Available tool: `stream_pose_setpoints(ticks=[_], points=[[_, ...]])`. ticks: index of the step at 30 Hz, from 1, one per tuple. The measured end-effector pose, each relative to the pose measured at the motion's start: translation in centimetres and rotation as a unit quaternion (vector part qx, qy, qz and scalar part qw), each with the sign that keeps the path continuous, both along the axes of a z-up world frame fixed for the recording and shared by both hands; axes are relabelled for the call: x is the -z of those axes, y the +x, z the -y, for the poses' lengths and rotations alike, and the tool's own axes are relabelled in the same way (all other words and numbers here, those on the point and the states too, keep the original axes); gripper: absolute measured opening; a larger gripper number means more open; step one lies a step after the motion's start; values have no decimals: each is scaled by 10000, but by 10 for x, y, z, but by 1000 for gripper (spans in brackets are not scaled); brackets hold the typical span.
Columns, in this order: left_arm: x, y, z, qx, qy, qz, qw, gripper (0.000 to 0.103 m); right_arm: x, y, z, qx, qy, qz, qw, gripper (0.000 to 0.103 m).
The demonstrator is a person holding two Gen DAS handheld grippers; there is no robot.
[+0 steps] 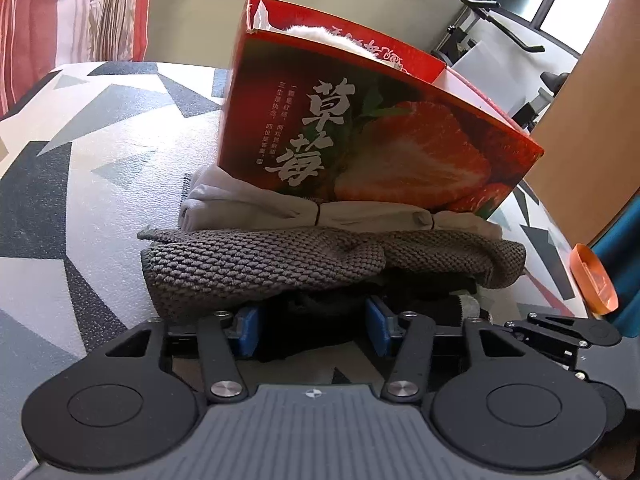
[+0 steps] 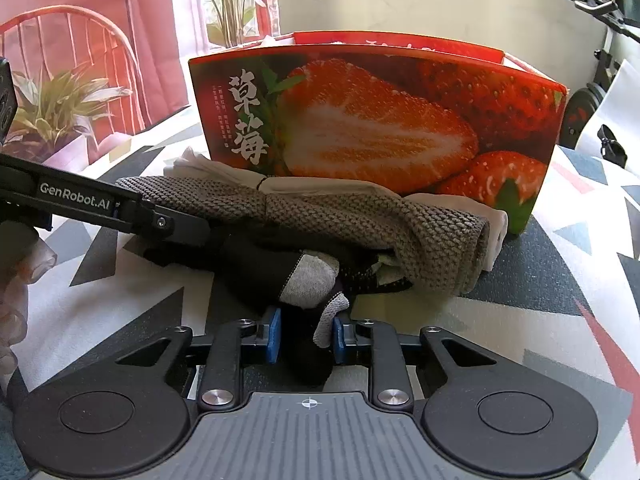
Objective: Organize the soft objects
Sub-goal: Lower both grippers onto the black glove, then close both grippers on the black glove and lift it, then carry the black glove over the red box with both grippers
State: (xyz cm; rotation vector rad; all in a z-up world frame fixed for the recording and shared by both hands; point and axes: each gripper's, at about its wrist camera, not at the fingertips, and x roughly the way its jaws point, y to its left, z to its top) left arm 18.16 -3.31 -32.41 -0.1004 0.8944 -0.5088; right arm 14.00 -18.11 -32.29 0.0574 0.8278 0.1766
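A red strawberry-print box point(image 1: 360, 128) point(image 2: 380, 120) stands on the patterned table, with something white and fluffy point(image 1: 320, 34) showing at its top. Against its front lie a pale folded cloth point(image 1: 248, 204), a grey knitted cloth point(image 1: 260, 264) point(image 2: 360, 216) and a black-and-grey sock bundle point(image 2: 288, 276). My right gripper point(image 2: 306, 336) is shut on the near end of the black-and-grey sock. My left gripper point(image 1: 312, 330) stands open around black fabric point(image 1: 312, 312) under the knitted cloth. In the right wrist view one of its fingers point(image 2: 176, 224) reaches into the black bundle from the left.
The table point(image 1: 80, 200) carries a grey, black and white geometric cover. An orange dish point(image 1: 594, 280) sits at its right edge. Potted plants point(image 2: 52, 120) and a red chair point(image 2: 80, 32) stand behind on the left, exercise equipment point(image 1: 488, 8) behind on the right. A gloved hand point(image 2: 16, 280) is at the left edge.
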Motion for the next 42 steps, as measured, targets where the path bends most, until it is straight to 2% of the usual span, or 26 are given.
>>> stream_pose_setpoints(ticks=[5, 7, 8, 12, 17, 23, 29, 35, 42], points=[[0, -1, -2, -7, -32, -22, 10000, 37, 0, 0, 0, 17, 25, -21, 10000, 21], [0, -3, -4, 25, -73, -57, 10000, 28, -1, -1, 0, 17, 45, -38, 10000, 18], [0, -5, -4, 64, -71, -70, 9999, 20, -1, -1, 0, 17, 56, -49, 10000, 17], [-2, -13, -5, 200, -110, -62, 9997, 14, -2, -3, 1, 23, 111, -105, 9999, 12], [-5, -24, -8, 234, -227, -70, 9994, 14, -8, -9, 7, 85, 253, -87, 9996, 11], [-16, -40, -7, 350, -310, 141, 9988, 13, -20, -20, 10, 114, 367, 21, 9993, 11], [-52, -51, -7, 439, -438, 789, 9950, 13, -47, -31, 17, 141, 587, 431, 9972, 11], [-98, -58, 0, 513, -465, 1522, 9859, 13, -89, -23, 20, 84, 585, 1014, 9931, 11], [-136, -32, 14, 486, -571, 1905, 9788, 13, -133, 12, 31, 67, 472, 1445, 9884, 11]])
